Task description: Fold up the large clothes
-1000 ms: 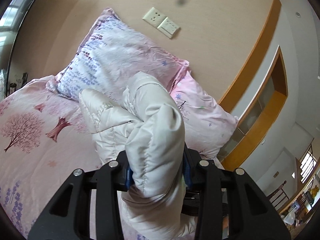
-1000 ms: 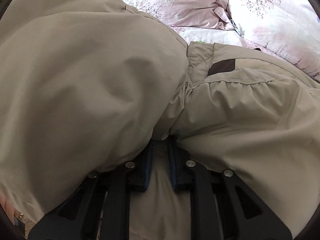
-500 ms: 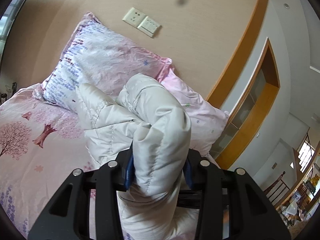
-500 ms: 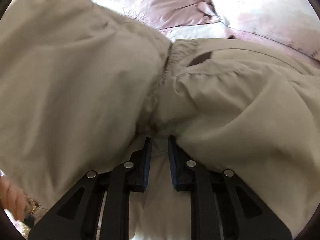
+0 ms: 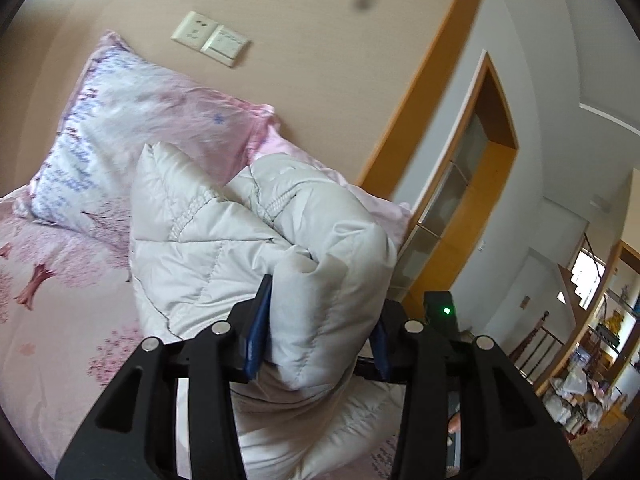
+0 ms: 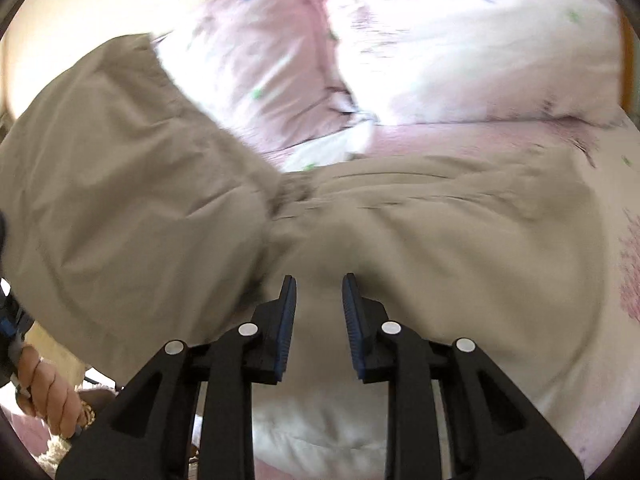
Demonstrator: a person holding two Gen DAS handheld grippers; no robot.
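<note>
Puffy quilted jacket (image 5: 224, 248), pale grey-white, soft stitched panels, bunched on the bed (image 5: 48, 320). Left gripper (image 5: 320, 320) holds a thick padded fold between blue pads, jaws easing apart. Right gripper (image 6: 319, 312): jaws opening, narrow gap, pads clear of the smooth beige fabric below. Floral pink pillow (image 5: 132, 120) behind, wall sockets (image 5: 210, 38) above.

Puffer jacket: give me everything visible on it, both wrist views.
The puffer jacket is pale grey-beige quilted shiny fabric with gathered seams, lying bunched on the pink tree-print bedsheet before two pillows. A thick fold stands between the left gripper pads, which are opening. The right gripper is opening above the flatter body, nothing pinched.
</note>
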